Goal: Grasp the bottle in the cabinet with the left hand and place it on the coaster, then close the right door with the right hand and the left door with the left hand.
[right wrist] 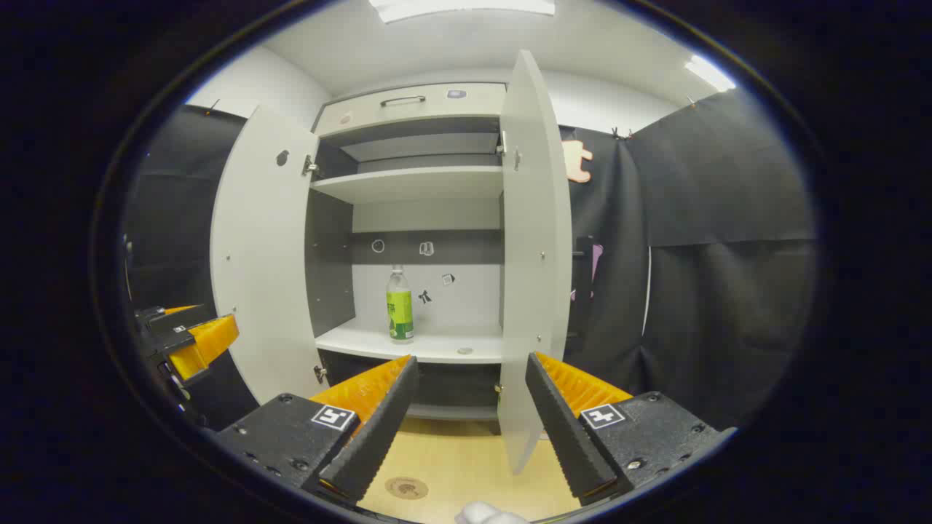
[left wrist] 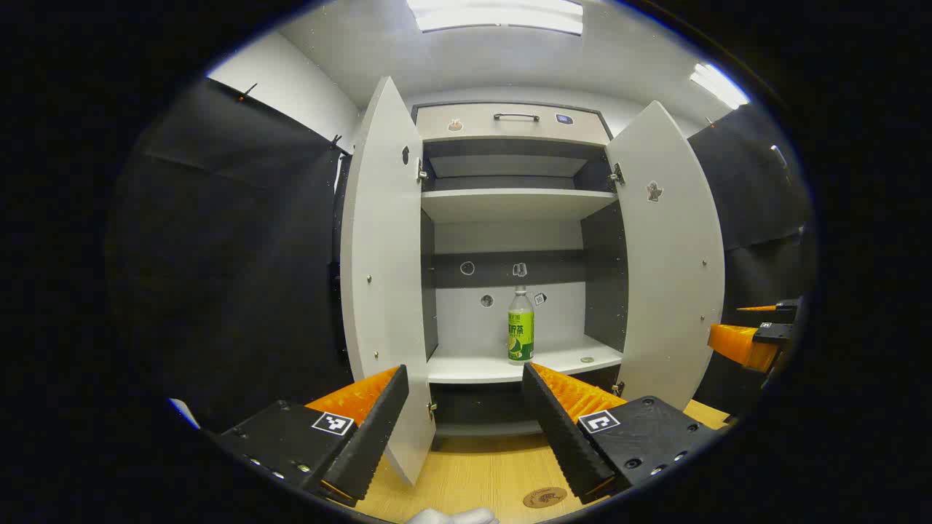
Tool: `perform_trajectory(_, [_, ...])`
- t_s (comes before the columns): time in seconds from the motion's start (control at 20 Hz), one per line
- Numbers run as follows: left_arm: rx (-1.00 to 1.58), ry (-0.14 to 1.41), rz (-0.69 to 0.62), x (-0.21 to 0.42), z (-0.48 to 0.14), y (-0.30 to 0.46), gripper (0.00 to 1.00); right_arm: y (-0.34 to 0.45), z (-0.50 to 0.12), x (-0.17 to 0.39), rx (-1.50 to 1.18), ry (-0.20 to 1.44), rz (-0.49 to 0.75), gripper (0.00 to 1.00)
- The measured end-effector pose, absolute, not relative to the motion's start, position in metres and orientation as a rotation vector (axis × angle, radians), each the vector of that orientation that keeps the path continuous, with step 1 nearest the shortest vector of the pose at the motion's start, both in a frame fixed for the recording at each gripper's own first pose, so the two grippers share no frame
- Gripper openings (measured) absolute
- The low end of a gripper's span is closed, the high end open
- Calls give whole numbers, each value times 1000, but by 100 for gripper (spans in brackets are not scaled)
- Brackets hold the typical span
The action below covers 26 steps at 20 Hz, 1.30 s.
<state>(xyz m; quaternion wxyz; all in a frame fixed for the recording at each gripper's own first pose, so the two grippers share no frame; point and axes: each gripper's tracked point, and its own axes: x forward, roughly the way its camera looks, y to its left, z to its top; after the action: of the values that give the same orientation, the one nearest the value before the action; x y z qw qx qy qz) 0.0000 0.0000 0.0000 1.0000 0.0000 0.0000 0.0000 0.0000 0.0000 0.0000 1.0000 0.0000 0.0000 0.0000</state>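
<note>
green-labelled bottle (left wrist: 520, 329), white cabinet (left wrist: 510, 204), brown coaster (left wrist: 545, 497)

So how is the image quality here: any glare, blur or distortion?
Left gripper view: sharp; fisheye bows the doors; ceiling light blown out; bottle evenly lit. Right gripper view: equally sharp, same bowing on the right door, bright ceiling light, no motion blur.
</note>
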Motion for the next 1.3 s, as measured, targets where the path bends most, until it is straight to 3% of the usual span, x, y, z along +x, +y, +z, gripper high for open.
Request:
perform_trajectory(0.65, [16, -11, 1, 22, 2, 7, 96, 10, 6, 10, 7, 1, 9, 96])
perform_trajectory(1.3, [13, -140, -94, 193, 33, -62, 96, 9, 4, 12, 1, 58, -12, 98])
